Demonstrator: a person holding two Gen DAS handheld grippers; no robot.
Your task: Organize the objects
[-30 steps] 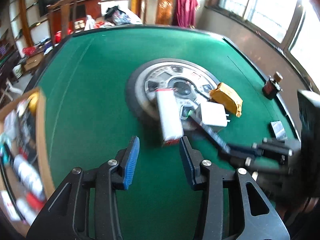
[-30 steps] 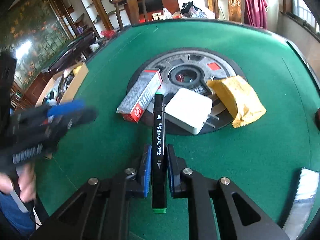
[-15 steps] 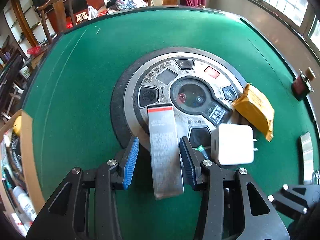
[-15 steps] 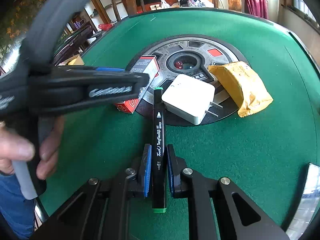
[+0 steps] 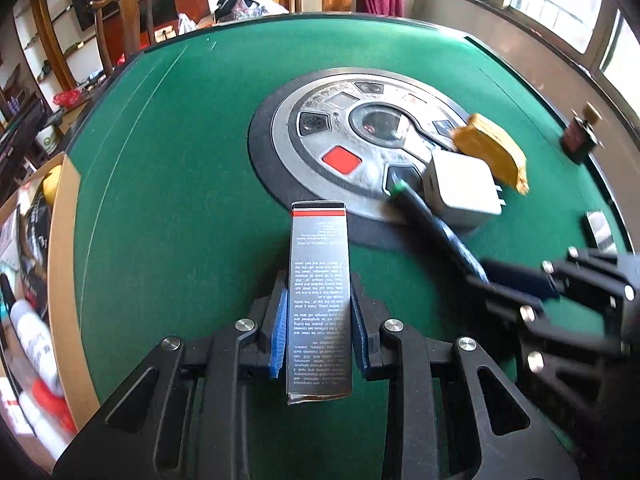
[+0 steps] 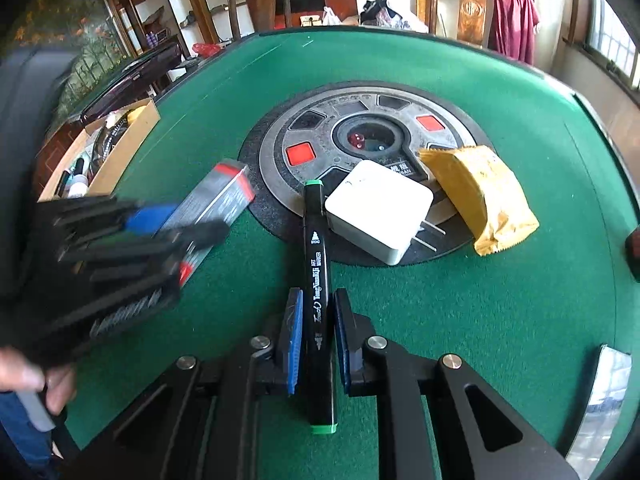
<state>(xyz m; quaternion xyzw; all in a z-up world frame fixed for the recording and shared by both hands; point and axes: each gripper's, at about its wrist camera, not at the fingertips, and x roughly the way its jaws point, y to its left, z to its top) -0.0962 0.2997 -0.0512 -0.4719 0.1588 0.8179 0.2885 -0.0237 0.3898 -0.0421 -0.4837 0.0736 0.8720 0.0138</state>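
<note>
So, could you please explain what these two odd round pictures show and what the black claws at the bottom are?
No robot here: a person holds a two-finger gripper in each hand, each with a fisheye camera looking along its fingers. One picture is from the left gripper, whose jaws have just been closing and now clamp a grey box. The other is from the right gripper, shut on a black marker. On the green table lie a white charger and a yellow packet; a cardboard box sits at its left edge.

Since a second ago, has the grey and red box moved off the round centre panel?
Yes. The grey and red box lay with its end on the round centre panel; now it sits between the left hand-held gripper's just-closed pads, off the panel's left edge, toward the camera.
</note>
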